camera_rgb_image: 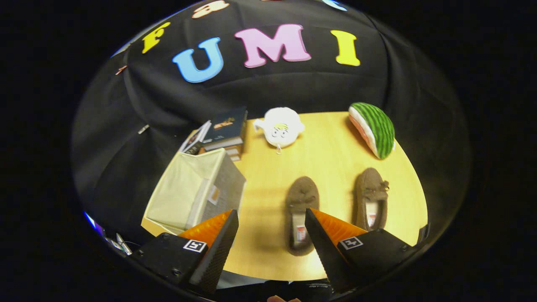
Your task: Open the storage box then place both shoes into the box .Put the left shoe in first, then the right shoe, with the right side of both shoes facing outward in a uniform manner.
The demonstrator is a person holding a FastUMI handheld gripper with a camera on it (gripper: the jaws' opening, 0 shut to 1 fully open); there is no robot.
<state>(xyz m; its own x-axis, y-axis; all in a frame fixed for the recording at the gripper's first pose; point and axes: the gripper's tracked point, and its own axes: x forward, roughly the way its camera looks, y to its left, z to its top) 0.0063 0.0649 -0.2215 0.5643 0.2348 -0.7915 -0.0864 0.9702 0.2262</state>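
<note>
I'm holding the gripper (272,224) high over the near edge of the surface (331,151), tilted down, fingers spread wide and holding nothing. The storage box (191,191) sits near left and looks already open; left shoe (301,214) lies just ahead between the fingers, right shoe (371,198) just to its right. Next I'd drop straight onto the left shoe, pinch it mid-body across the sides, and keep its right side facing outward going into the box.

Hand-held gripper (272,218) raised, fingers spread wide apart, gripping nothing.
</note>
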